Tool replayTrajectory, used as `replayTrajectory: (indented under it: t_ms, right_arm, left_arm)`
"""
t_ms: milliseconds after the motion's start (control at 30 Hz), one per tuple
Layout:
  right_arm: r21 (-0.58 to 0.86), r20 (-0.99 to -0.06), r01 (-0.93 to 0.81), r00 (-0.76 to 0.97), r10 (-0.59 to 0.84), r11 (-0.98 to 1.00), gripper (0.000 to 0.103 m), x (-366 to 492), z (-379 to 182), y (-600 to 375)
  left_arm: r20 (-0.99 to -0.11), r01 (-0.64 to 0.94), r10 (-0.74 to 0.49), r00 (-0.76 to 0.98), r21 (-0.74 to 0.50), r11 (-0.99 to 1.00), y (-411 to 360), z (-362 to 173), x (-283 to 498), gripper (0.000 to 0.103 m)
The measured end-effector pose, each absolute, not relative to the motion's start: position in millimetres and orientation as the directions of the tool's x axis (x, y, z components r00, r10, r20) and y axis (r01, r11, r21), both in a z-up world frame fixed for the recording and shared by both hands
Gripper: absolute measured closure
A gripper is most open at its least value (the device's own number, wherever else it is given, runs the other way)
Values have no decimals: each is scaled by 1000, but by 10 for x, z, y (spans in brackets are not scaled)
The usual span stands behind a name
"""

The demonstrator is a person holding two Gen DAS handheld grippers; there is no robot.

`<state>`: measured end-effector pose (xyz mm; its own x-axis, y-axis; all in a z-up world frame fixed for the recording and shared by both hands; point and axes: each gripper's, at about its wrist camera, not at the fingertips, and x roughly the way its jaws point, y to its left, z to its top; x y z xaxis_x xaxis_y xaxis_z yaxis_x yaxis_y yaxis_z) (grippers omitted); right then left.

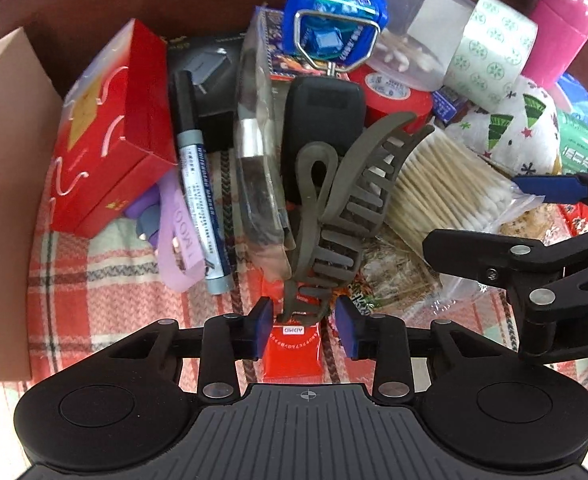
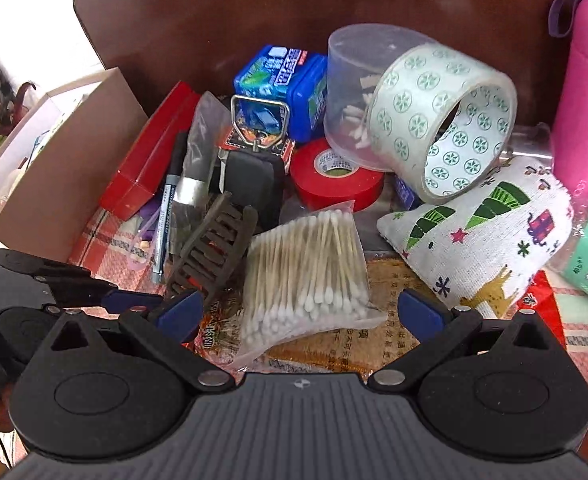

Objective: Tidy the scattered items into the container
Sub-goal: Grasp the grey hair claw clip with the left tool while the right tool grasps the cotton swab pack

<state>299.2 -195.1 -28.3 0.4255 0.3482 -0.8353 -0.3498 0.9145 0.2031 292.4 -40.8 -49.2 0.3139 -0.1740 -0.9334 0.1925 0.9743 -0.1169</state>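
An olive hair claw clip [image 1: 334, 208] lies tilted on the pile inside the cardboard box [image 1: 5, 160]. Its lower end sits between the blue pads of my left gripper [image 1: 304, 330], which is open with a thin gap on each side. A bag of cotton swabs [image 2: 306, 272] lies just right of the clip. My right gripper [image 2: 302, 314] is open wide, one pad on each side of the bag's near end. In the left wrist view the right gripper [image 1: 470, 212] reaches in from the right over the bag. The left gripper [image 2: 161, 300] shows at the clip's base [image 2: 209, 256].
The box also holds a red carton [image 1: 109, 128], a marker [image 1: 197, 184], a black case [image 1: 322, 120], red tape [image 2: 334, 176], a blue tin [image 2: 285, 84], patterned clear tape [image 2: 442, 120], a printed fabric pouch [image 2: 486, 232] and a pink bottle [image 2: 586, 88]. Plaid cloth [image 1: 105, 280] lines the floor.
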Motion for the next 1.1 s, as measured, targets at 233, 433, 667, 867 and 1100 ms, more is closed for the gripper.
replayTrajectory:
  t_ms: [233, 433, 667, 867, 1100]
  right_arm:
    - [188, -843, -353, 422, 335, 917, 0, 3072, -375, -1941]
    - [109, -862, -368, 427, 272, 923, 16, 3081, -358, -1838]
    - [171, -855, -379, 401, 328, 909, 42, 3012, -281, -1866]
    - [245, -856, -349, 360, 371, 904, 62, 2894, -245, -1890]
    - [293, -859, -322, 325, 396, 900, 71, 2699, -202, -1920]
  left_arm:
    - [-935, 242, -183, 302, -110, 964, -453, -570, 3001, 76]
    - [-935, 249, -203, 292, -130, 960, -436, -532, 2983, 80]
    - [-933, 229, -205, 295, -140, 963, -463, -484, 2898, 82]
    - [-928, 230, -220, 301, -153, 961, -451, -372, 2784, 82]
    - [-929, 229, -235, 285, -172, 958, -440, -347, 2614, 82]
